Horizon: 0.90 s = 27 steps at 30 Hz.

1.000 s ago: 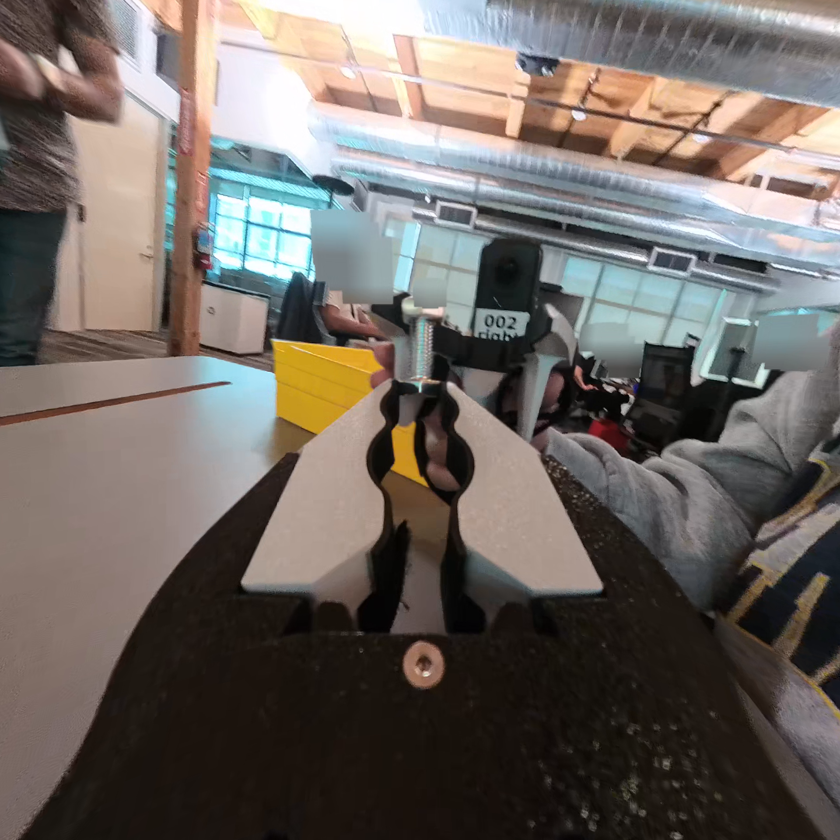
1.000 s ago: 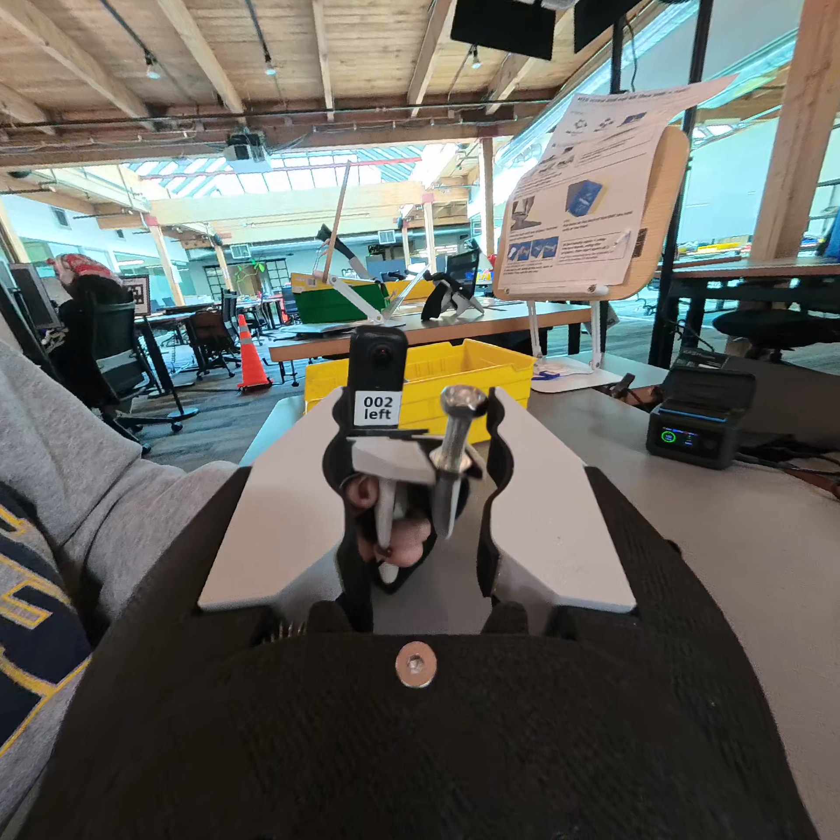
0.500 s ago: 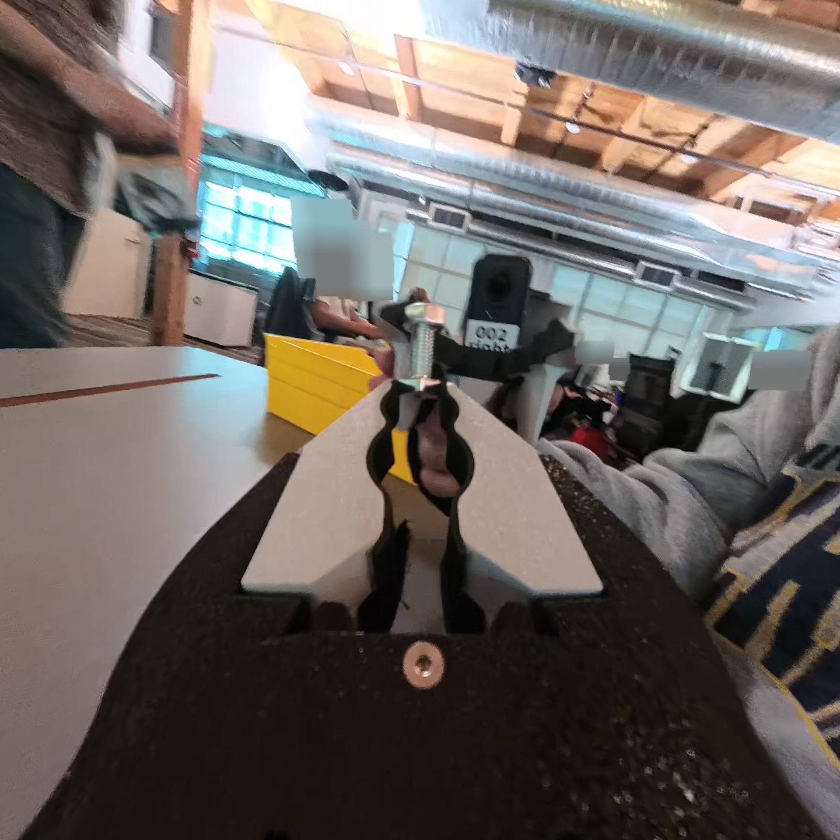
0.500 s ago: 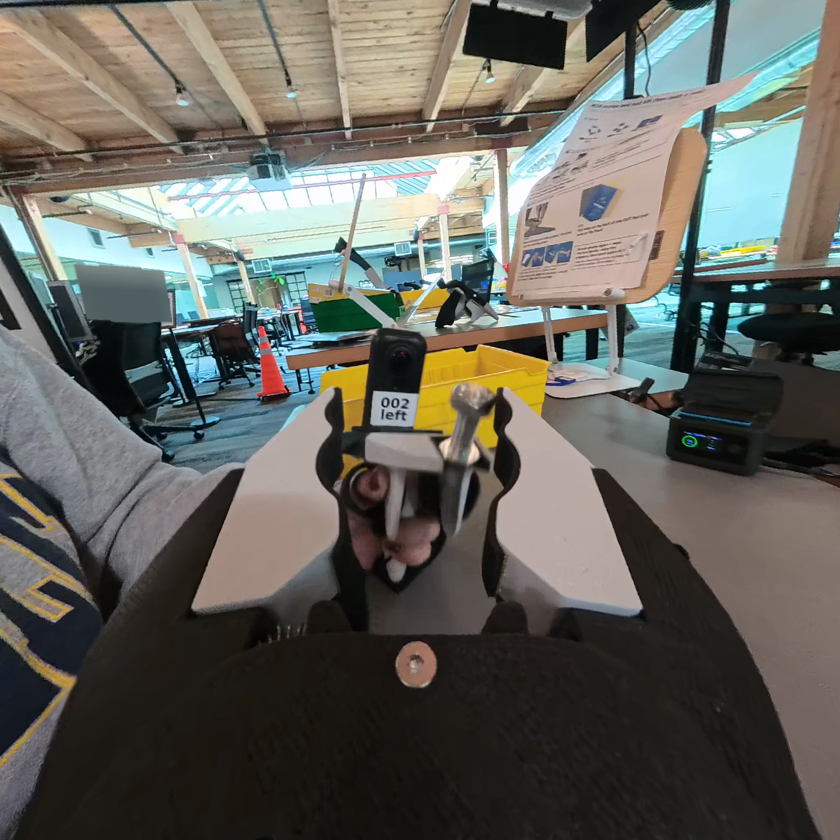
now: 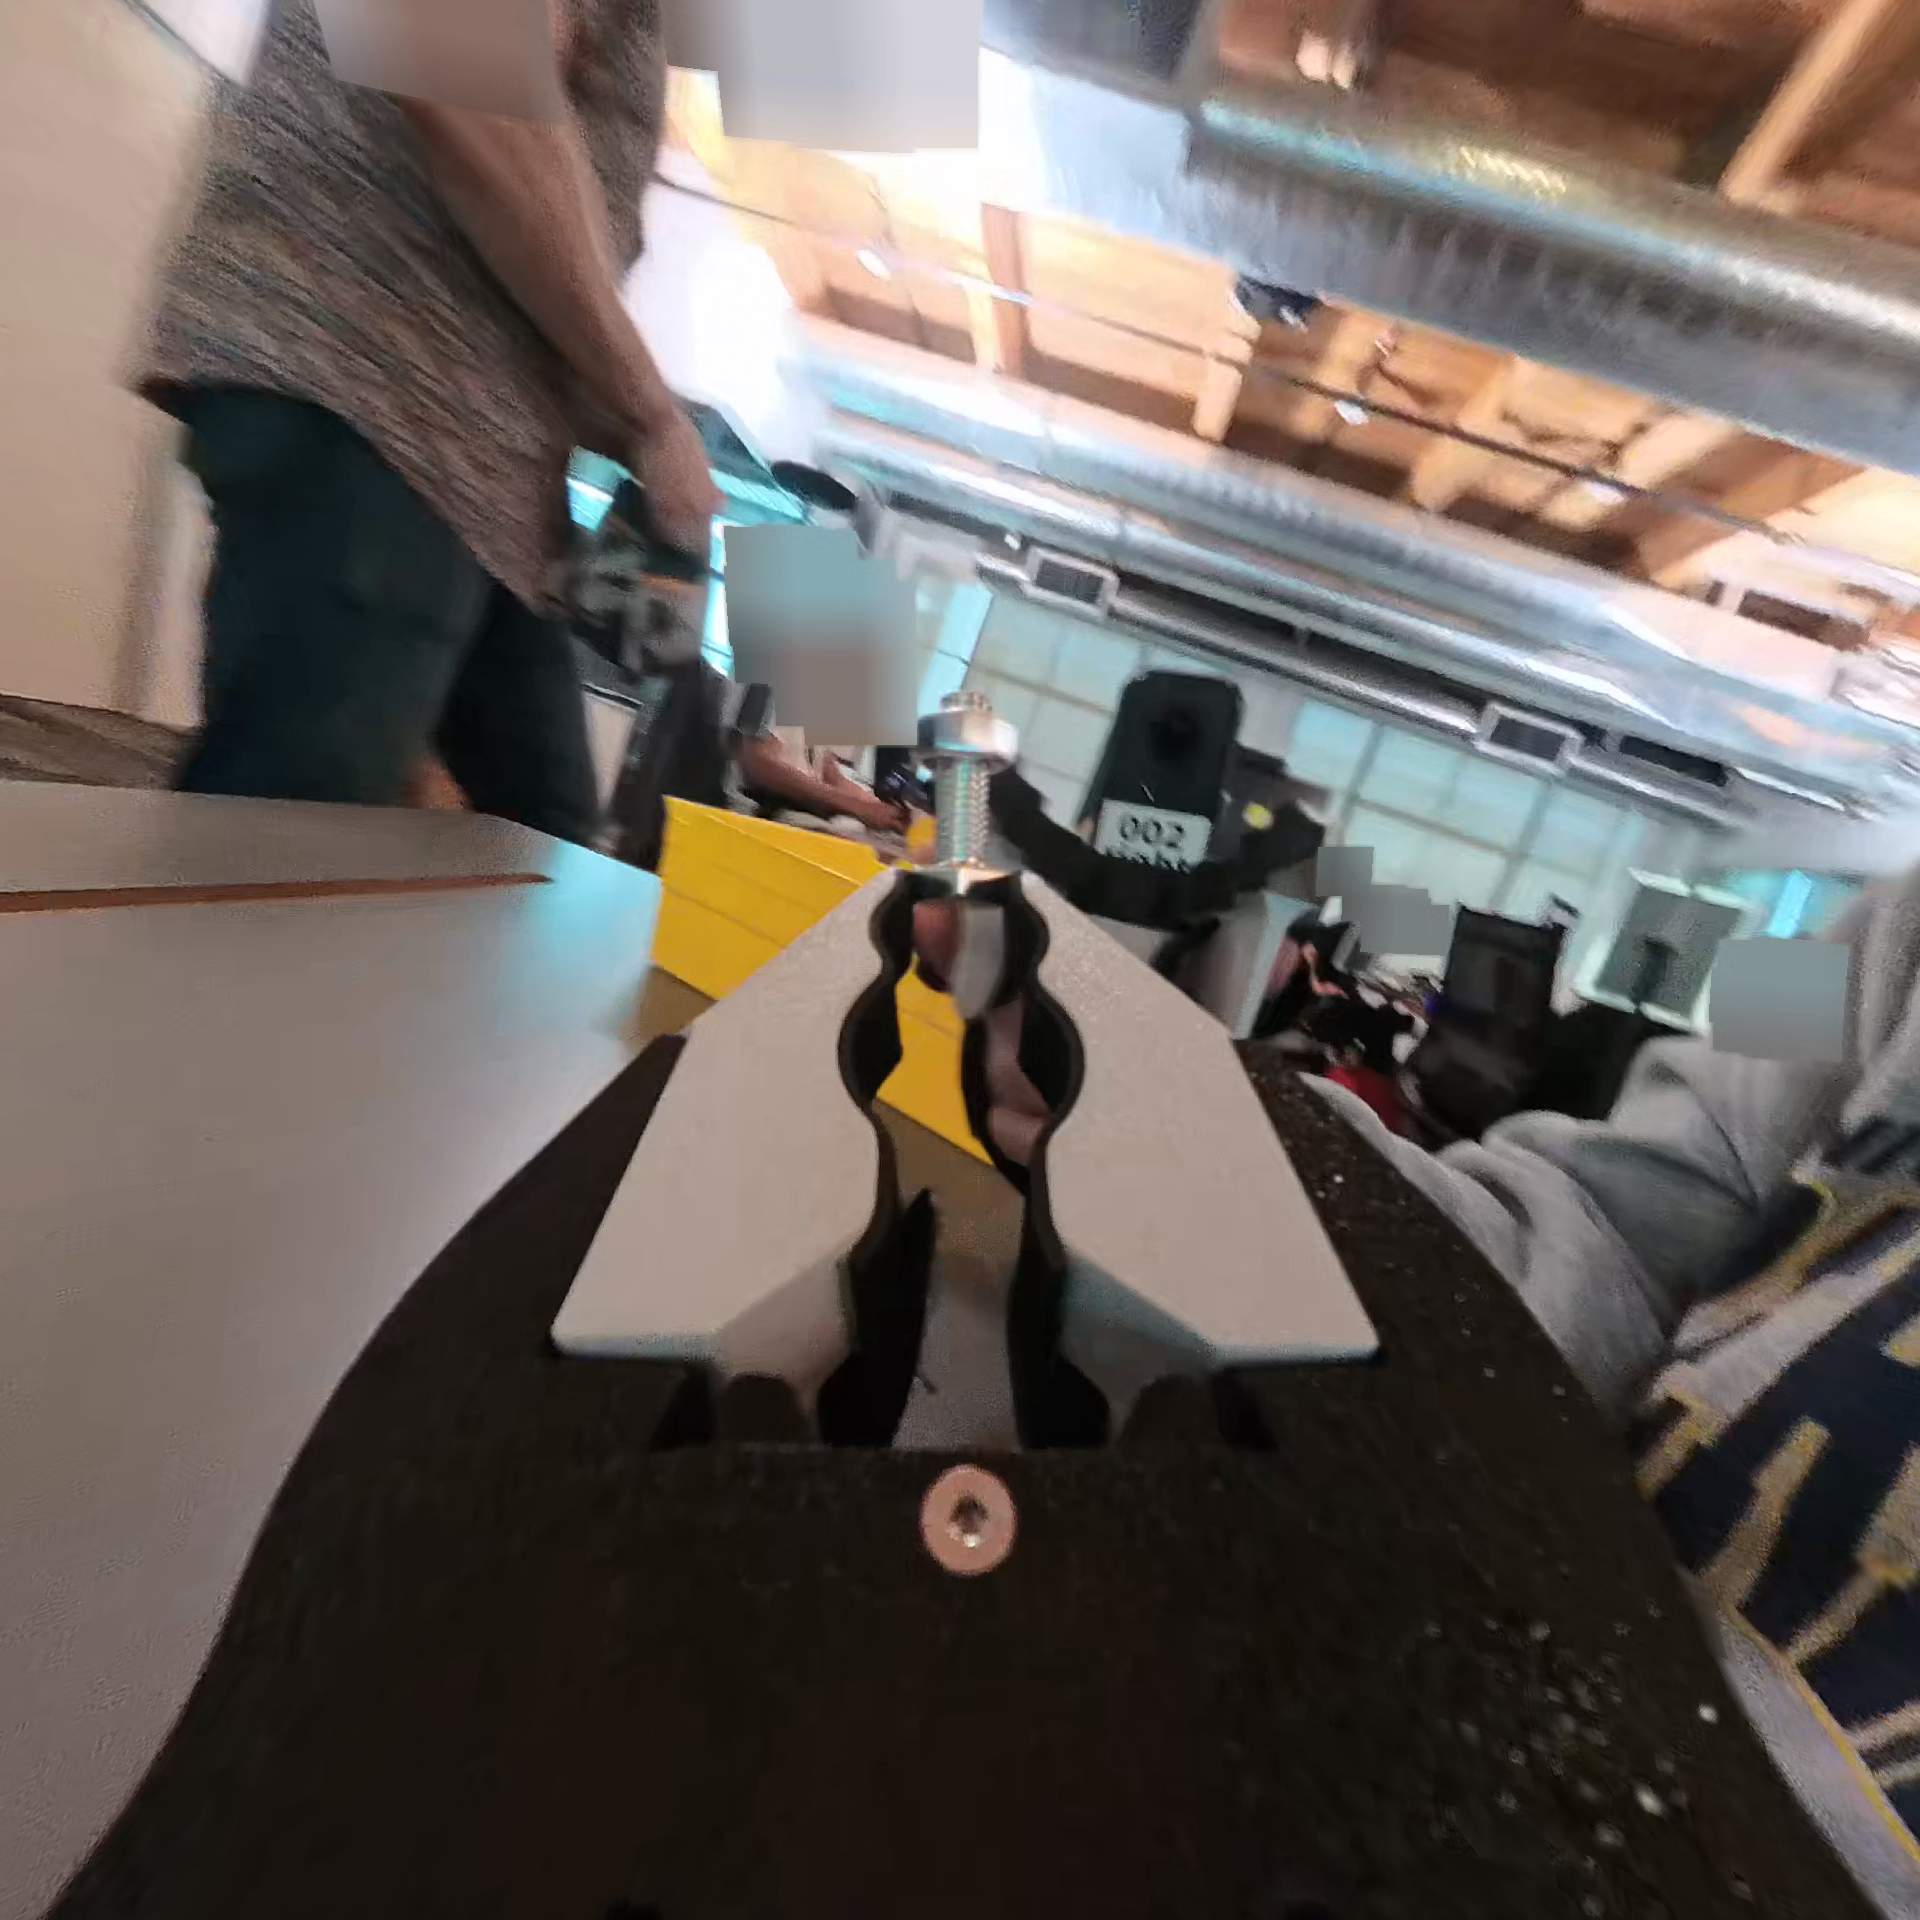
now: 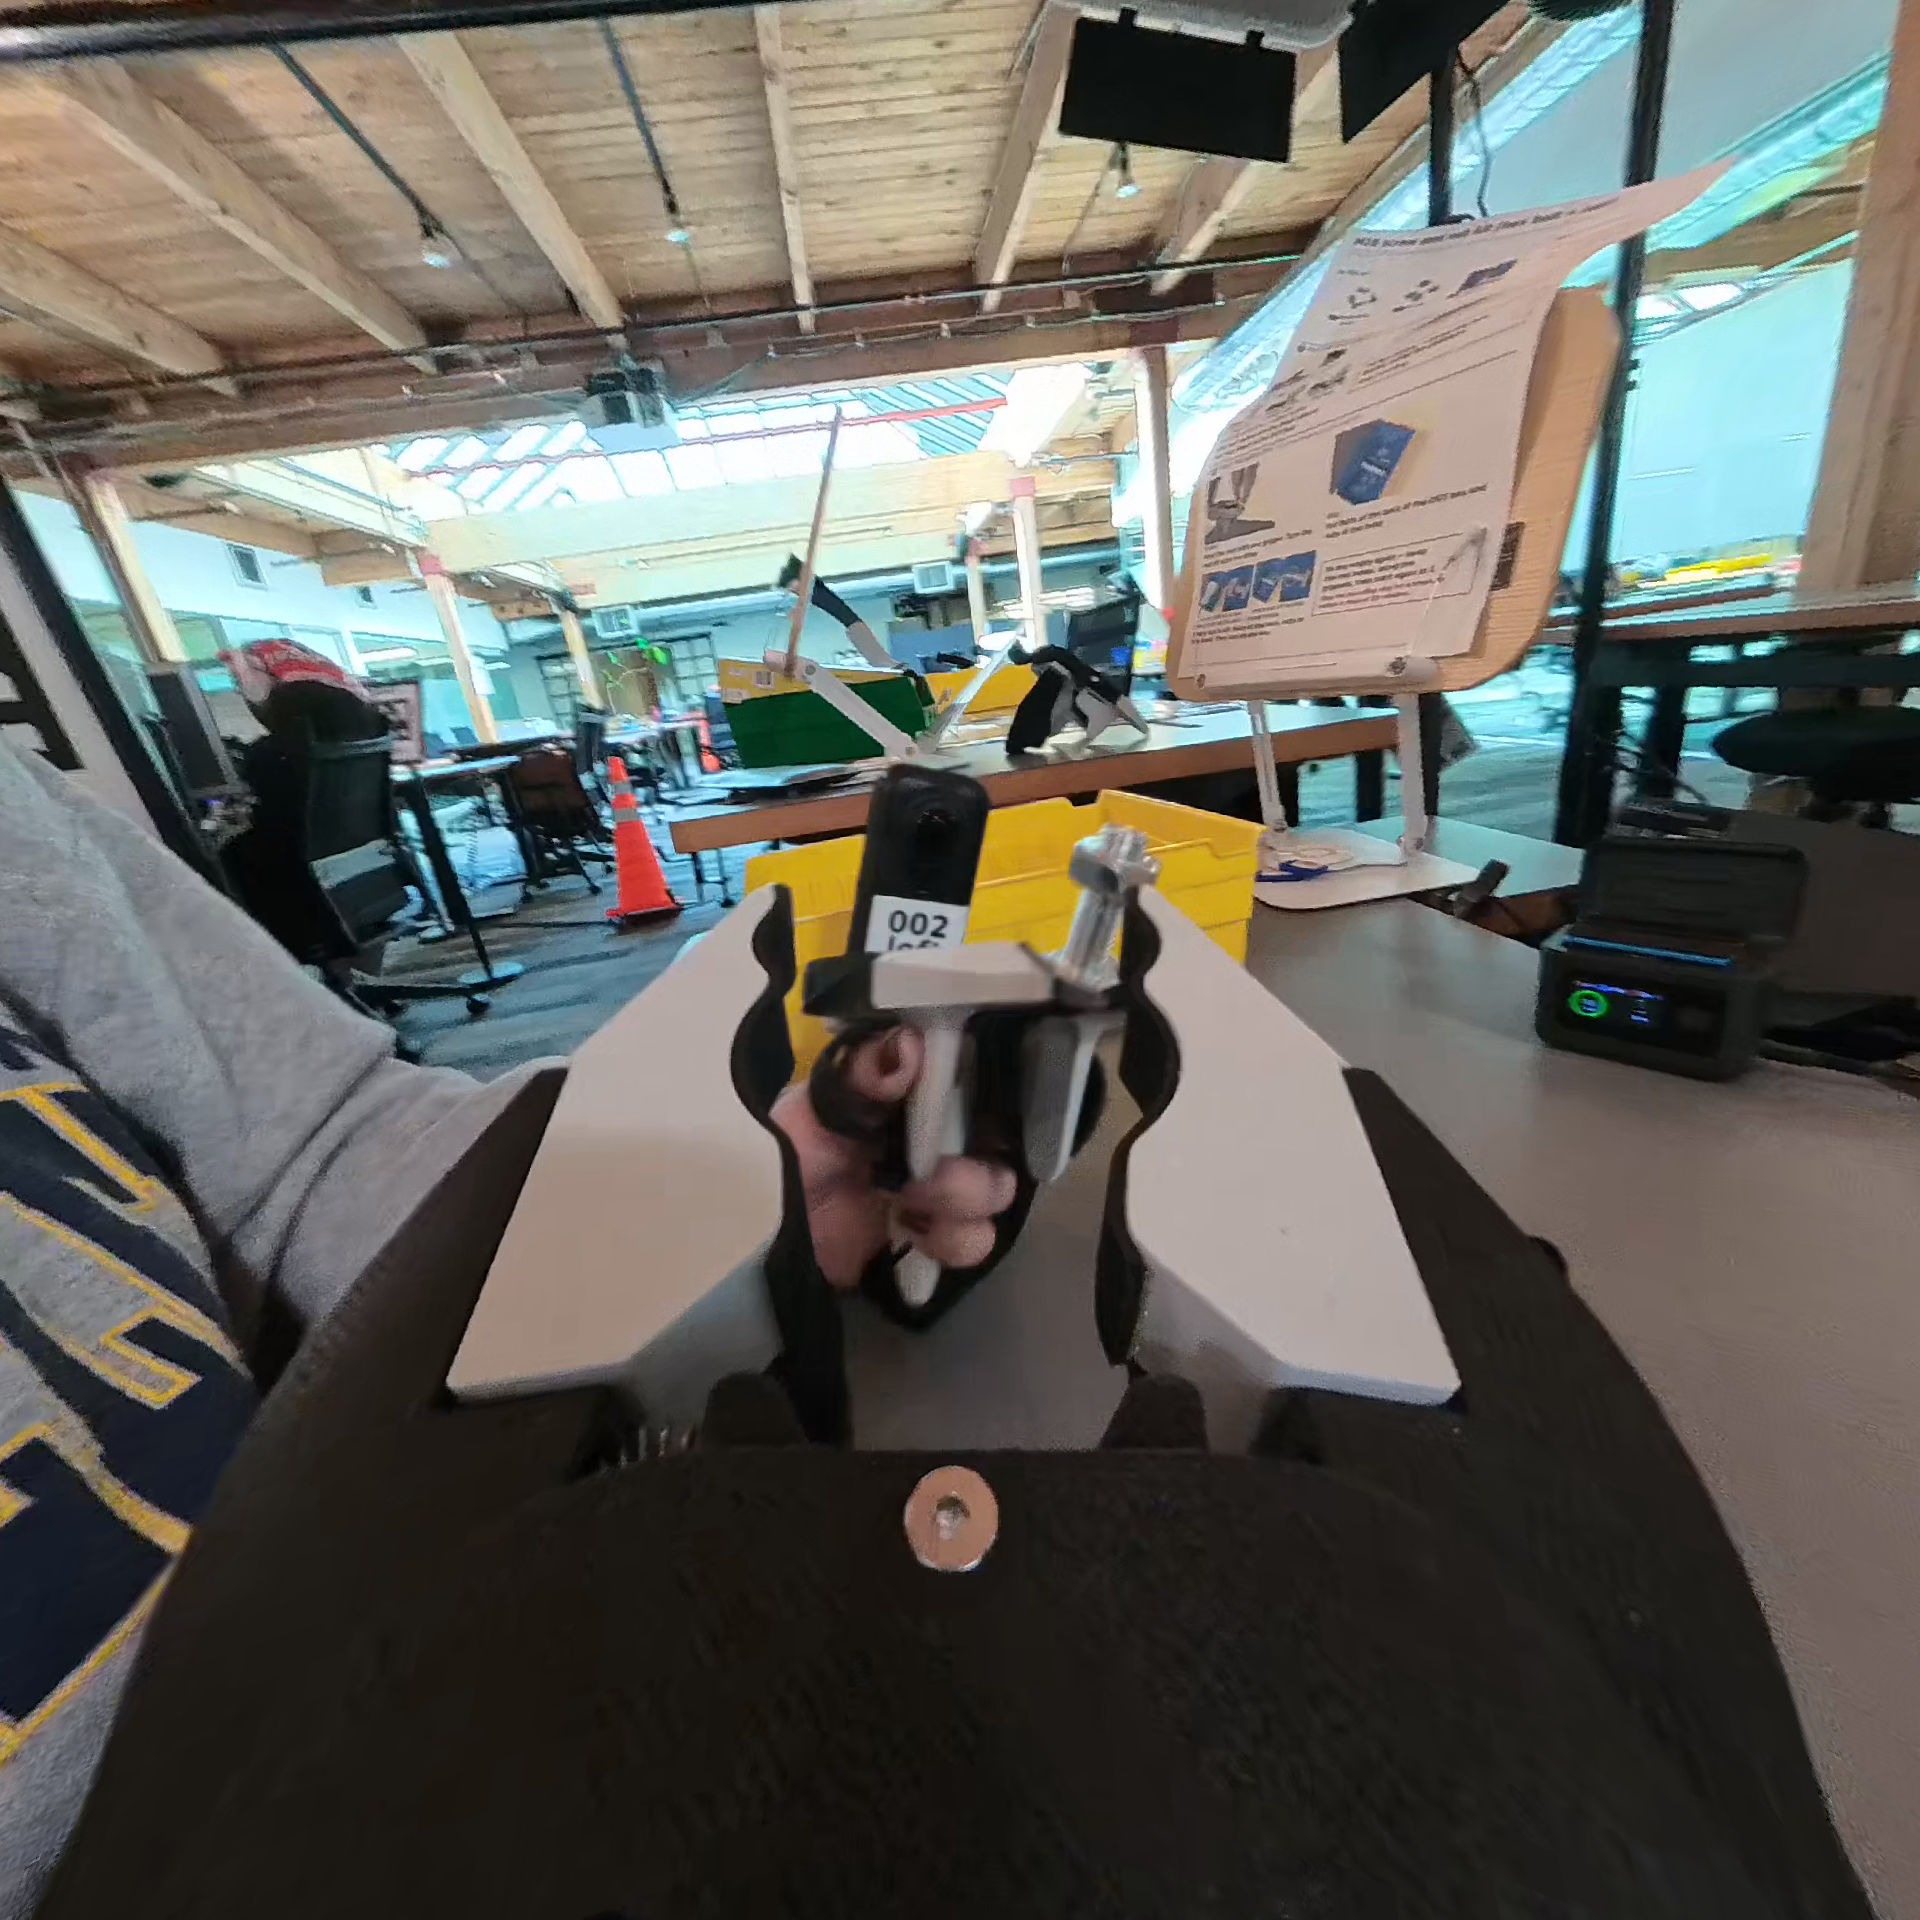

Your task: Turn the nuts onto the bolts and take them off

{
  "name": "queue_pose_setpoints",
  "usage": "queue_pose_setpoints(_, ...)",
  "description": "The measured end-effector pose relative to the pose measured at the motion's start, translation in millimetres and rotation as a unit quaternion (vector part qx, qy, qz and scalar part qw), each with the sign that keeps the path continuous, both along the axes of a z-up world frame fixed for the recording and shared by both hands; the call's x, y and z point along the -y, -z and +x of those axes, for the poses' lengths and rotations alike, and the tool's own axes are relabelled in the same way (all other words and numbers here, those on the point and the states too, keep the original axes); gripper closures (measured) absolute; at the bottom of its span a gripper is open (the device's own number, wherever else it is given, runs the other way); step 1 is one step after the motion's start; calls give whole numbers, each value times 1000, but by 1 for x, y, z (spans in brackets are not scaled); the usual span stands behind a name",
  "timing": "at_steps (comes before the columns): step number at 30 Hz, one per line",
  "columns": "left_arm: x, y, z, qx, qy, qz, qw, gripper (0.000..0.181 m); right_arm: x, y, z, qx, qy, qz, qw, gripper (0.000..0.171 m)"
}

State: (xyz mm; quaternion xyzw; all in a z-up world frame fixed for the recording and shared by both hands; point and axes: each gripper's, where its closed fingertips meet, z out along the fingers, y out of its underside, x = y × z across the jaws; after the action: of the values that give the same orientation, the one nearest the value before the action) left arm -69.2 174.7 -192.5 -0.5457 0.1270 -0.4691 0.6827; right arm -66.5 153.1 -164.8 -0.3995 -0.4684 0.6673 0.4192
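Observation:
My left gripper [image 5: 958, 891] is shut on the lower end of a silver bolt [image 5: 961, 805], which stands up from its fingertips above the table. A wider hex piece sits at the bolt's top; I cannot tell whether it is the head or a nut. In the right wrist view the bolt [image 6: 1103, 914] leans right, held by the left gripper [image 6: 1049, 982]. My right gripper [image 6: 956, 914] is open, its jaws on either side of the bolt, the right fingertip [image 6: 1148, 925] close beside it. The right gripper [image 5: 1153, 883] shows just behind the bolt in the left wrist view.
A yellow bin [image 5: 748, 894] stands on the grey table [image 5: 260, 1091] behind the grippers; it also shows in the right wrist view [image 6: 1184, 842]. A black device with a lit screen [image 6: 1652, 997] and a paper stand [image 6: 1371, 520] are at right. A person [image 5: 364, 416] stands at the table's far left. Less than 4 cm separates the two grippers' tips.
The left gripper has tilted, so the bolt now leans right and sits nearer the right gripper's right fingertip. The right jaws stay open. The standing person has come closer at the left.

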Motion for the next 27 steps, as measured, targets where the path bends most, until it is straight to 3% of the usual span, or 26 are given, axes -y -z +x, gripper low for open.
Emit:
queue_pose_setpoints(3, 1, -1, -6, 3, 3, -2, 1000, 167, -7, -1, -1, -4, 19, -11, 1000, 103)
queue_pose_setpoints(8, 13, 12, 48, -54, 116, -18, 992, 166, 4, -2, -6, -12, 9, -2, 1000, 98)
queue_pose_setpoints(13, 3, 0, 13, 3, 39, -6, 999, 167, 5, 2, -5, -1, -3, -3, 1000, 96)
queue_pose_setpoints(15, -2, -2, -12, 20, -11, -10, 1000, 167, 3, 1, -1, -6, -13, -14, 1000, 107)
queue_pose_setpoints(17, 0, -3, -14, 27, 4, -13, 1000, 167, -2, 0, -2, -11, 5, -19, 1000, 102)
queue_pose_setpoints(23, 10, 9, 41, -27, 119, -32, 992, 166, 9, -2, -6, -23, -4, -10, 1000, 97)
queue_pose_setpoints(27, 0, 2, 11, 8, 50, -22, 998, 166, 5, -1, -5, -17, -2, -14, 1000, 92)
